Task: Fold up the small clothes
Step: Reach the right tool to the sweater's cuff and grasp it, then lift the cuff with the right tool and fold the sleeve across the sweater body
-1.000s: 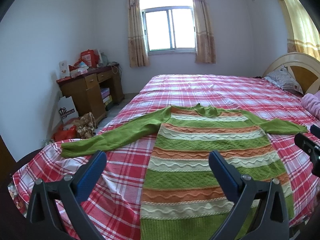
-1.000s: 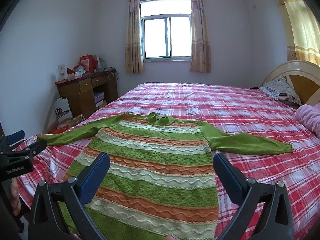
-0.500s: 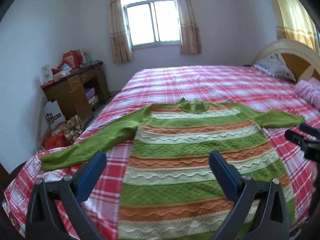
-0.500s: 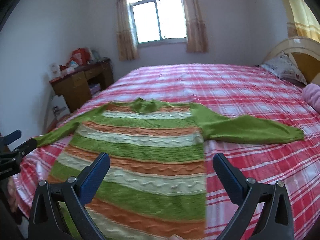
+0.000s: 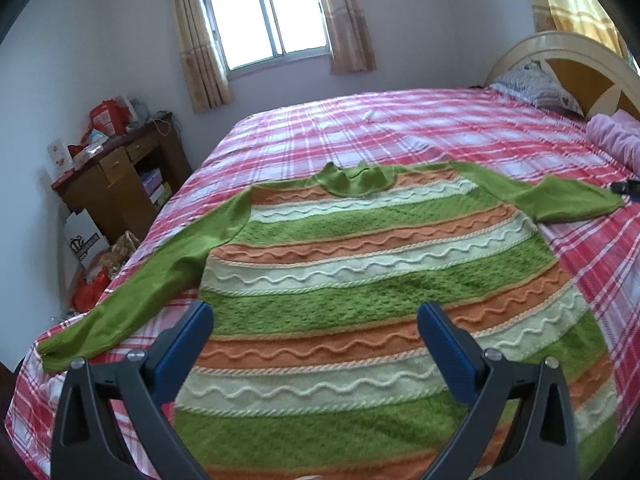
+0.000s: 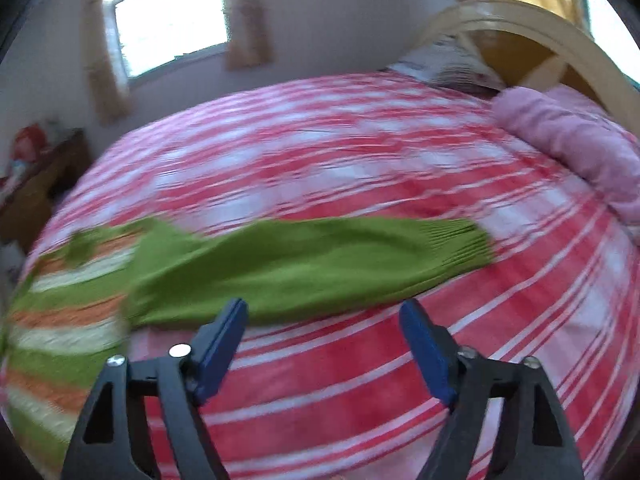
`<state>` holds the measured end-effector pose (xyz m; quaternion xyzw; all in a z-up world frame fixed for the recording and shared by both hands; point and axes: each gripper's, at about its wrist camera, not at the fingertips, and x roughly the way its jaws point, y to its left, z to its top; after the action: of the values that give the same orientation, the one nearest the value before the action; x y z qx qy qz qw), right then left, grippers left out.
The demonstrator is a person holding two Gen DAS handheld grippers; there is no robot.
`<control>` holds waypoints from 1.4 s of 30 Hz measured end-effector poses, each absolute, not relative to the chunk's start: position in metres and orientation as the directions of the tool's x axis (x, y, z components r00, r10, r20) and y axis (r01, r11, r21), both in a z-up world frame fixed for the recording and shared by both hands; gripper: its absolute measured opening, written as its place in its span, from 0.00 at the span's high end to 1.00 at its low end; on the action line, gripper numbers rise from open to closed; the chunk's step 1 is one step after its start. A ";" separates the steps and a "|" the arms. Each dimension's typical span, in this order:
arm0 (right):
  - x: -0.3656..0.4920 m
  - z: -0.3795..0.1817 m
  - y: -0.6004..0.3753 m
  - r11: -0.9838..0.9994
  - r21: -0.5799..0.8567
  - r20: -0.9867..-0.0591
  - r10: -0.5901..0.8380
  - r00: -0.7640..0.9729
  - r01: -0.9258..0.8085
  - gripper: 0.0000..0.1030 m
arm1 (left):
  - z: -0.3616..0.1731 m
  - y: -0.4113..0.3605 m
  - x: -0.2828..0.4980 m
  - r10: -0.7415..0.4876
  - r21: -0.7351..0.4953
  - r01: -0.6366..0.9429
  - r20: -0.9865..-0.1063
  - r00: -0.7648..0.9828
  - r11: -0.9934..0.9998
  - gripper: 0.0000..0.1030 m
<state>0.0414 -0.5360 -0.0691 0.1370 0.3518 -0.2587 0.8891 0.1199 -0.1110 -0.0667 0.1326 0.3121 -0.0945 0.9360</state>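
A knitted sweater (image 5: 368, 280) with green, orange and cream stripes lies flat, front up, on the red plaid bed (image 5: 400, 128), both green sleeves spread out. My left gripper (image 5: 316, 312) hovers open over the sweater's lower body, nothing between its blue pads. In the blurred right wrist view my right gripper (image 6: 322, 308) hangs just short of the right sleeve (image 6: 312, 264), its cuff (image 6: 468, 244) out to the right. Its jaws are closing, with only bedsheet between them. The right gripper's tip (image 5: 626, 187) shows beside that cuff in the left wrist view.
A wooden desk (image 5: 120, 184) piled with boxes stands left of the bed, with bags (image 5: 96, 272) on the floor beside it. A pink blanket (image 6: 568, 144), a pillow (image 5: 532, 84) and the headboard (image 5: 580, 60) lie at the right. A curtained window (image 5: 268, 24) is behind.
My right gripper swept right along the sweater to the right sleeve and narrowed its jaws. My left gripper moved in over the sweater's body, which now looks larger.
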 end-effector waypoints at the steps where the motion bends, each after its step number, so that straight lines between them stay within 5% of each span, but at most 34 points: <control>1: 0.042 -0.070 -0.549 0.815 0.057 -0.700 -0.379 0.605 0.577 0.27 | -0.069 -0.113 0.124 -0.091 0.192 0.260 -0.613 0.784 0.946 0.00; 13: 0.051 -0.096 -0.690 0.675 0.098 -0.760 -0.424 0.493 0.731 0.40 | -0.092 -0.116 0.147 -0.049 0.194 0.236 -0.667 0.744 0.952 0.00; 18: 0.061 -0.116 -0.706 0.659 0.172 -0.805 -0.334 0.490 0.732 0.72 | -0.098 -0.113 0.154 -0.060 0.158 0.233 -0.695 0.717 0.959 0.00; 23: 0.063 -0.110 -0.696 0.700 0.184 -0.786 -0.316 0.531 0.690 0.93 | -0.099 -0.104 0.150 -0.074 0.129 0.231 -0.706 0.705 0.964 0.00; 42: 0.095 0.077 -0.535 0.911 0.222 -0.507 -0.197 0.839 0.348 0.96 | -0.071 -0.042 0.122 -0.068 0.058 0.135 -0.633 0.771 0.989 0.00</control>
<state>0.0946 -0.5348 0.0771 0.1547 0.2445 -0.1442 0.9463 0.1222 -0.0416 -0.0709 0.0502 0.3340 -0.0540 0.9397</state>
